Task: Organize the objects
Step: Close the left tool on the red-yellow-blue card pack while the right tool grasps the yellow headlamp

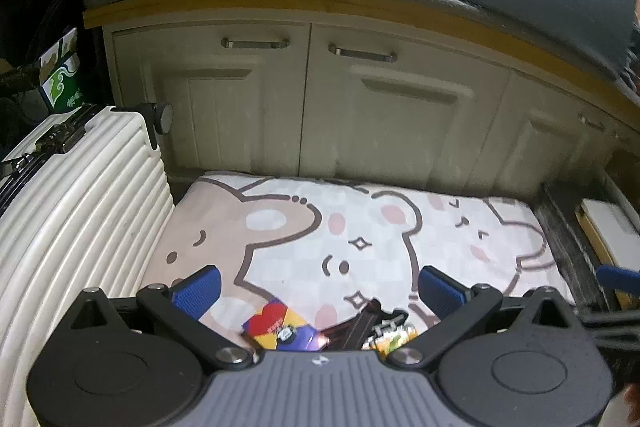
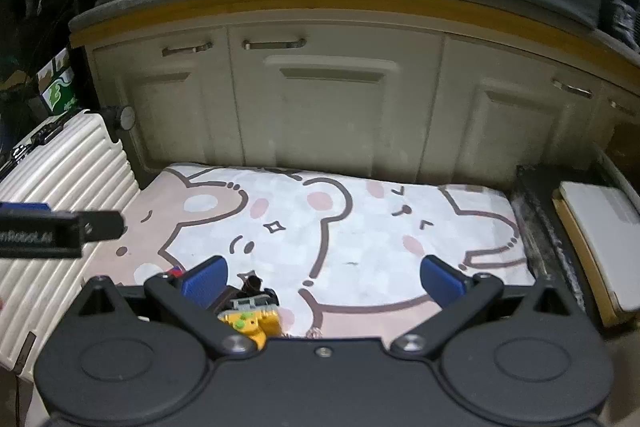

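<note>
Both grippers held above bear-print mat, jaws apart, nothing clamped.

Left gripper (image 1: 316, 287) wide open; colourful packet (image 1: 276, 327) and dark wrapper (image 1: 362, 321) lying on mat (image 1: 360, 227) at near edge, just below the fingers. Right gripper (image 2: 322, 279) wide open; yellow toy (image 2: 250, 323) on mat beside left pad. White ribbed suitcase (image 1: 80, 207) touching mat's left side; cream cabinet (image 1: 320, 99) behind.
</note>
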Demonstrator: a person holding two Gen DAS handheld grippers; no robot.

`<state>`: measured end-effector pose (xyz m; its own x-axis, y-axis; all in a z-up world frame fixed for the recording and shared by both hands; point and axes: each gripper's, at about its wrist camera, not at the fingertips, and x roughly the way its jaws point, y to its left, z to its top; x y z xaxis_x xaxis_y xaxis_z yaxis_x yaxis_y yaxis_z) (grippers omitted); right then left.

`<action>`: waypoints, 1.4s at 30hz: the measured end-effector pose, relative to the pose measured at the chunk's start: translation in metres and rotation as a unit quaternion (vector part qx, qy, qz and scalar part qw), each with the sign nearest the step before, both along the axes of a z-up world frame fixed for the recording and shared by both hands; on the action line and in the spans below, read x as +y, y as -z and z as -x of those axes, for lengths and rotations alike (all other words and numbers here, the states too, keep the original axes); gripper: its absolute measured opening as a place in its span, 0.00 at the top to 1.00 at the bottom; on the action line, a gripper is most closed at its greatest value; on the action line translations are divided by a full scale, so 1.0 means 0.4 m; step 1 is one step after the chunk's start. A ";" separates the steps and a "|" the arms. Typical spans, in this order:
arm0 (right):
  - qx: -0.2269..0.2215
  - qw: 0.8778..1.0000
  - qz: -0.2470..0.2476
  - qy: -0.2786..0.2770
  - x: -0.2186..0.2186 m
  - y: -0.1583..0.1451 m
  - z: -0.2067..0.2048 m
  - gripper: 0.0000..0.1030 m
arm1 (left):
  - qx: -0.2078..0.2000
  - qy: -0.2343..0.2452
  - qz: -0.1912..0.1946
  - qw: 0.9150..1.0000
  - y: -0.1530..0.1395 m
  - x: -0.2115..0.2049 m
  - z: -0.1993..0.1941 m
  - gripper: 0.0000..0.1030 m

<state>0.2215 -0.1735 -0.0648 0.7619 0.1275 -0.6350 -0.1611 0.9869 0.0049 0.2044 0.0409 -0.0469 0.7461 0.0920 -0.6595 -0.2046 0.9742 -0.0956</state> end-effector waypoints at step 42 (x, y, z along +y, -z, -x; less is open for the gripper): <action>0.187 0.973 -0.004 -0.133 0.110 0.336 -0.183 0.49 | 0.205 -0.092 0.041 0.973 0.436 0.091 -0.288 0.03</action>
